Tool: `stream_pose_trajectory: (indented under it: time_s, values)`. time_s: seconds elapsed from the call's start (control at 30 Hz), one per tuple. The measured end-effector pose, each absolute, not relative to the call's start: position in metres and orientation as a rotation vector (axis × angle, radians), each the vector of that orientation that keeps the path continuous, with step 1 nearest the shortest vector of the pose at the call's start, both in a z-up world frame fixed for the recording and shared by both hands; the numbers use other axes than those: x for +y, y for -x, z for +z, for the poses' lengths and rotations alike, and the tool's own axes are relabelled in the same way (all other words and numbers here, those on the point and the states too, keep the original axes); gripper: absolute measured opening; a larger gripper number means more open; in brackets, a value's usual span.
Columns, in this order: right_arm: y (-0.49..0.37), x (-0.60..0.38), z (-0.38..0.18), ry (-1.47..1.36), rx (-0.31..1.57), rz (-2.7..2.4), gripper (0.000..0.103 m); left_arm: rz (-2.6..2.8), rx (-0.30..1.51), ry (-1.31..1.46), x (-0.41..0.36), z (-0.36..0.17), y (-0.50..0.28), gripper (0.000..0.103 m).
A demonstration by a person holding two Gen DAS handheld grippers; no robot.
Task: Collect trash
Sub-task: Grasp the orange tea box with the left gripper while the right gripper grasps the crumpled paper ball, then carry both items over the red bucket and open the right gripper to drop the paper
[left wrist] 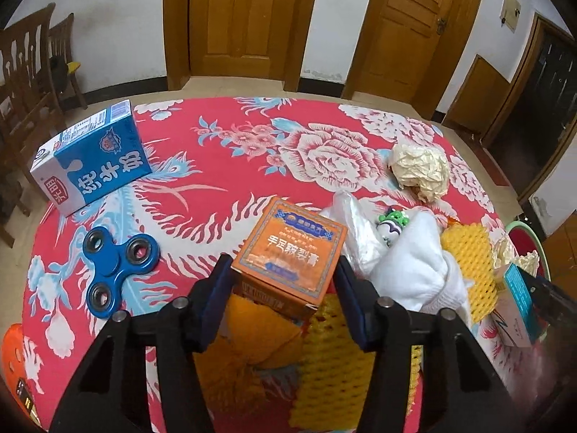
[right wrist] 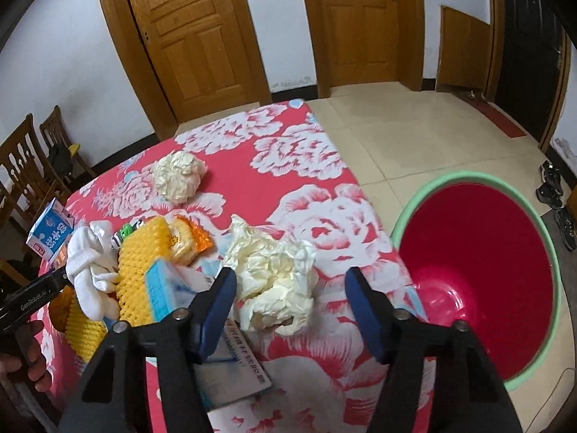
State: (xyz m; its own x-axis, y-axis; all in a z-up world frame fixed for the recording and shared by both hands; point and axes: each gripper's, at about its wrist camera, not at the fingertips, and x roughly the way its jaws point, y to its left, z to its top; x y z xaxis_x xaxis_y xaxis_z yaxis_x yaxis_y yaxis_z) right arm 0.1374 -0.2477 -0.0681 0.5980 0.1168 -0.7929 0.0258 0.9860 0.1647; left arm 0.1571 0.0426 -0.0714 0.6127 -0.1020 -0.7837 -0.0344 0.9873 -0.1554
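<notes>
Left gripper (left wrist: 285, 270): jaws partly open, set on either side of the orange box (left wrist: 288, 252). The left pad sits at the box's left edge and looks to touch it; the right pad stands at the box's right corner. Whether the pads press the box firmly, I cannot tell.
Orange box: between the left jaws, tilted, its printed top facing up, resting on the yellow foam netting (left wrist: 335, 361) that lies under and behind the jaws.
Beside the left jaws: a blue fidget spinner (left wrist: 117, 270) lies to their left on the red floral tablecloth (left wrist: 216, 166); a white sock (left wrist: 414, 270) and clear plastic lie just to their right.
Beyond the left jaws: a blue milk carton (left wrist: 90, 158) far to the left; a crumpled paper ball (left wrist: 420, 171) ahead to the right.
Right gripper (right wrist: 290, 299): jaws partly open, straddling a crumpled cream paper wad (right wrist: 277, 281). The left pad lies against the wad's left edge; the right pad stands clear of it, with tablecloth showing between.
Paper wad: between the right jaws, nearer the left one, lying on the tablecloth.
Left of the right jaws: a light blue and white box (right wrist: 169, 288), touching the outside of the left finger.
Right of the right jaws: a red bin with a green rim (right wrist: 479, 274), standing on the floor beside the table edge.
</notes>
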Motion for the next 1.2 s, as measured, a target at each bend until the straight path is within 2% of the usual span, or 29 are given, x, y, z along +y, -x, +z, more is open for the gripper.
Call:
stream_pose_trajectory:
  time_s: [0.17,0.37,1.2]
  values:
    - [-0.14,-0.245,-0.076,-0.185,0.965,0.094,0.043,-0.042,0.9,0.172,0.044,-0.069,-0.156,0.056]
    - [-0.135,-0.243,-0.073,-0.177,0.956,0.1,0.032,-0.035,0.881,0.178,0.046,-0.06,-0.149,0.055]
    - [-0.082,-0.27,-0.003,-0.194,0.757,0.073,0.029,-0.078,0.748,0.151,0.013,0.008,-0.11,0.055]
